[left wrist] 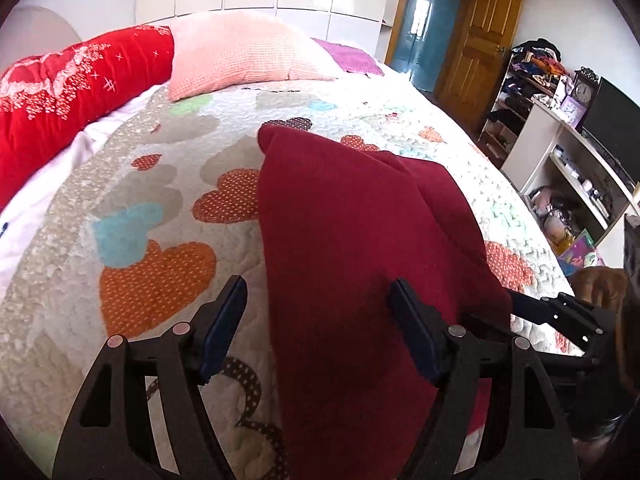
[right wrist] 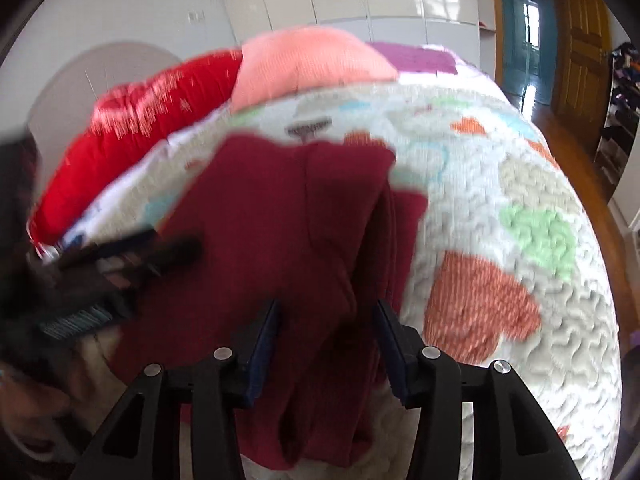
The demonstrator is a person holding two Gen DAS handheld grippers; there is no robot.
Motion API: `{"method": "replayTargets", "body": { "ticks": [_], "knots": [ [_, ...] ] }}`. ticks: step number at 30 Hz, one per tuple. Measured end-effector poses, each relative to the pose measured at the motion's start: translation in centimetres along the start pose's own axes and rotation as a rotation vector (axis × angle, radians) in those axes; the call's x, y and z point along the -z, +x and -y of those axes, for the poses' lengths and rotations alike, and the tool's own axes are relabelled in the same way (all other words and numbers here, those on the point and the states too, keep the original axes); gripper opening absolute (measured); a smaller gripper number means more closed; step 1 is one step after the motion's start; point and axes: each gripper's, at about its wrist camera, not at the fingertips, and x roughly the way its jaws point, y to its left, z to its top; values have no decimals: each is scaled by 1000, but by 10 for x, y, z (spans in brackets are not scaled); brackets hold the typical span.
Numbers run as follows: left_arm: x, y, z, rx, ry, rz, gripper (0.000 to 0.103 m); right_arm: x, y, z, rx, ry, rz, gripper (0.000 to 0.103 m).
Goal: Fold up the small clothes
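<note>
Garment point(left wrist: 352, 240): a dark red knit piece lies lengthwise on the quilt point(left wrist: 160, 184) of a bed, partly folded, with a long crease running down it. Its left edge is straight and clean against the quilt; its right side is layered, one fold overlapping another. The near end hangs toward the cameras, over the bed's edge as far as can be told.

Left gripper point(left wrist: 318, 300) stands wide, its left finger over bare quilt and its right finger over the cloth; the pads do not press anything. Right gripper point(right wrist: 326, 320) stands about half open, straddling a raised fold of the garment; the blur leaves it unclear whether the pads touch it, so no grip shows.

Open quilt lies to the left and right of the garment and beyond its far end. A red blanket point(left wrist: 68, 92), a pink pillow point(left wrist: 240, 56) and a purple cloth point(left wrist: 352, 58) sit along the far side, well apart from the garment.

Only the left view shows shelves point(left wrist: 568, 168), a clock point(left wrist: 583, 90) and the right gripper at the garment's right edge. The right view, blurred, shows the left gripper at its left.
</note>
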Motion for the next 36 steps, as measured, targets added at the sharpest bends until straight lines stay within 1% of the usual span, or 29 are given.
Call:
{"method": "replayTargets", "body": {
  "ticks": [2,5,11,12,13,15,19,21,23,28,31,36],
  "knots": [
    [3,-9,0,-30,10,21,75,3,-2,-3,23,-10,1,50],
    [7,-24,-3,-46,9,65,75,0,-17,-7,5,-7,13,51],
    [9,-45,-8,-64,-5,114,75,1,-57,-20,14,-4,100,53],
    [9,-47,-8,-66,-5,120,75,1,-62,-21,16,-5,113,55],
    [10,-50,-9,-70,-3,129,75,0,-68,-23,21,-7,125,60],
    [11,-56,-8,-86,4,146,75,0,-78,-26,34,-12,153,66],
    [12,-64,-7,-156,36,183,75,-1,-93,-28,23,-1,200,68],
    [12,-65,-7,-162,40,186,75,-2,-96,-28,23,7,206,69],
    [12,-66,-8,-149,35,184,75,-4,-96,-28,23,6,203,69],
    [13,-65,-6,-172,49,184,75,-5,-92,-30,21,2,189,69],
    [15,-64,-6,-151,41,173,75,-5,-88,-32,26,-6,183,69],
    [16,-62,-5,-153,46,170,75,-4,-82,-32,30,-7,169,70]
  ]
}}
